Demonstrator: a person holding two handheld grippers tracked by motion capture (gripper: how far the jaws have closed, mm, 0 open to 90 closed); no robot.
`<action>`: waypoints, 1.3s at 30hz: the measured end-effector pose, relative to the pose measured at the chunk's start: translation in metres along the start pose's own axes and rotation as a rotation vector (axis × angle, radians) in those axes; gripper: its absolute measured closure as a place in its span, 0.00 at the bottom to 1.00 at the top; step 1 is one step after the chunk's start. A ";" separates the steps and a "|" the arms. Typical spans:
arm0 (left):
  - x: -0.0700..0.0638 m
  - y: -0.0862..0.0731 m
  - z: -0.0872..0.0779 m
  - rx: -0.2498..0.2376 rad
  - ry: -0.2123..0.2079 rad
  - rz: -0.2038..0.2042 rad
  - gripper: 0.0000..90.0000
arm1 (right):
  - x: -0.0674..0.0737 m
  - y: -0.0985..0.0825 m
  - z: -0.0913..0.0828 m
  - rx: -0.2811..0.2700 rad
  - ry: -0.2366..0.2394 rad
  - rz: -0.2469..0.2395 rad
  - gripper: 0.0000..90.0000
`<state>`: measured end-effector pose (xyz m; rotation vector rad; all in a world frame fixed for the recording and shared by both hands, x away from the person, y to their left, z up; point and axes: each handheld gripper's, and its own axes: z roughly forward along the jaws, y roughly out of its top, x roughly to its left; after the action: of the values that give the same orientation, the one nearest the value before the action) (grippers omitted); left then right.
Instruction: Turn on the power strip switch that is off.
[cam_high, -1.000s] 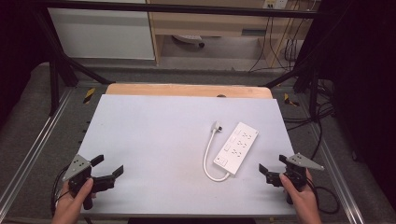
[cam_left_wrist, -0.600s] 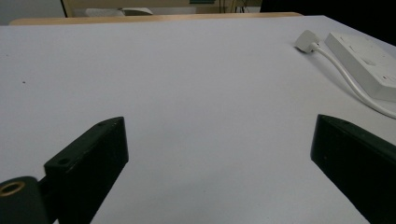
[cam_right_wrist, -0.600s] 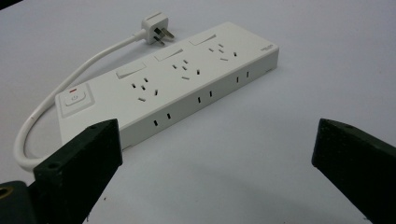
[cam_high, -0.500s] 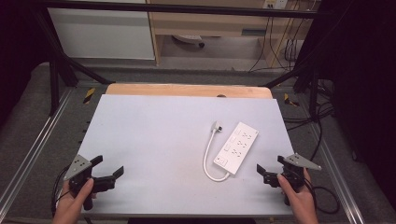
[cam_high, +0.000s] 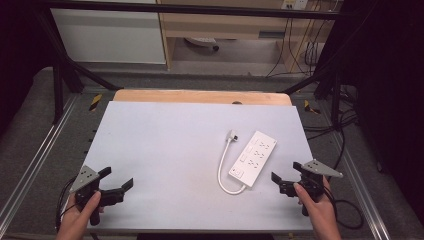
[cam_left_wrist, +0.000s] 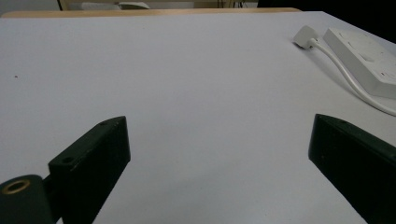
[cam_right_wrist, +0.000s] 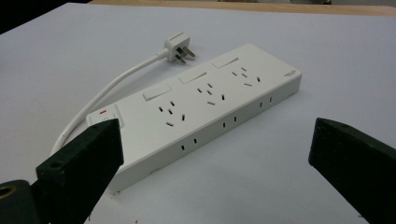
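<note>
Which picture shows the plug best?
The right gripper view: the plug lies close, with its prongs clear beside the power strip. The high view shows it small at the cord's far end. The left gripper view shows it far off at the right, prongs not visible.

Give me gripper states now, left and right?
Left gripper: open, holding nothing.
Right gripper: open, holding nothing, power strip ahead.

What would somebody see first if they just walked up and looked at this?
The white power strip on the right part of the pale table, its cord looping to a loose plug. Then the two black tools at the near corners, left tool and right tool, both open and empty.
</note>
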<state>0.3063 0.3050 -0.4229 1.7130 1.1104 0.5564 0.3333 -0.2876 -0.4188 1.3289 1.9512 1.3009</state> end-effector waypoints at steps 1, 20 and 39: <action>0.000 0.000 0.000 0.001 -0.001 0.004 0.06 | 0.001 0.001 0.000 0.000 0.002 -0.003 0.04; -0.001 0.000 0.002 0.011 -0.008 0.008 0.06 | 0.001 0.030 -0.001 -0.029 0.029 -0.020 0.04; -0.003 0.000 0.003 0.015 -0.014 0.017 0.06 | 0.006 0.048 0.011 -0.044 0.048 -0.036 0.03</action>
<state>0.3070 0.3016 -0.4240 1.7385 1.0936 0.5470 0.3616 -0.2726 -0.3812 1.2469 1.9576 1.3627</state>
